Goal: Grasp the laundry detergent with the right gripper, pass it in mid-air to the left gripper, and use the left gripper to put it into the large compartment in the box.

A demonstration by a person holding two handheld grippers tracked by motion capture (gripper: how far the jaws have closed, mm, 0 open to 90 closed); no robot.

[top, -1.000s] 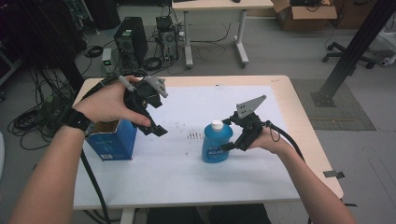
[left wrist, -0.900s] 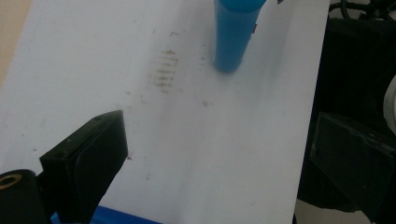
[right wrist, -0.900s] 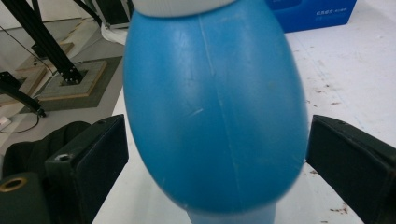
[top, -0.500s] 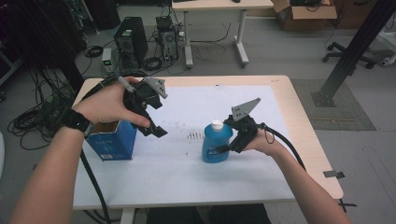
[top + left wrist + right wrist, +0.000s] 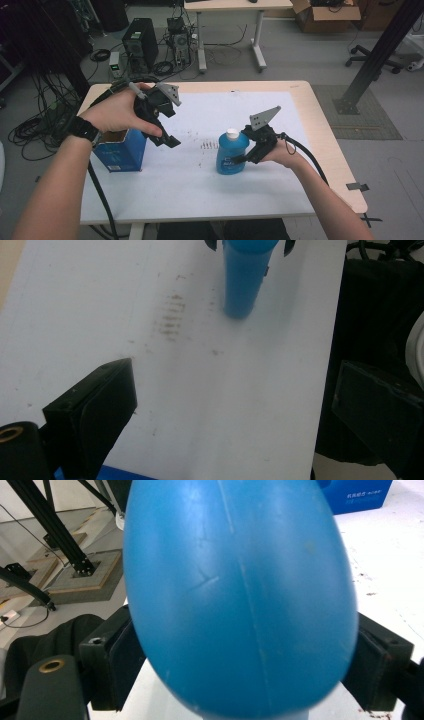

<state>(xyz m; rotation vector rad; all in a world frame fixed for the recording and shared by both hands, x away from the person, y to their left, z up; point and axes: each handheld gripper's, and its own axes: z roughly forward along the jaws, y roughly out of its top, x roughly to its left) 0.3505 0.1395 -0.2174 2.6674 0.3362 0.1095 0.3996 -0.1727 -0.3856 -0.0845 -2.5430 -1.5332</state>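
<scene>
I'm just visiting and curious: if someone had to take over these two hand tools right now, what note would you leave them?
Right gripper: shut on the blue bottle, jaws on both its sides. Bottle stands upright on the white table, white cap on.
Left gripper: open, holding nothing, raised above the table beside the open blue box at the left edge.
Done: bottle gripped.
Left: probably moving the bottle over to the box, though that is a guess. Some brown smudges mark the table between the grippers.
</scene>
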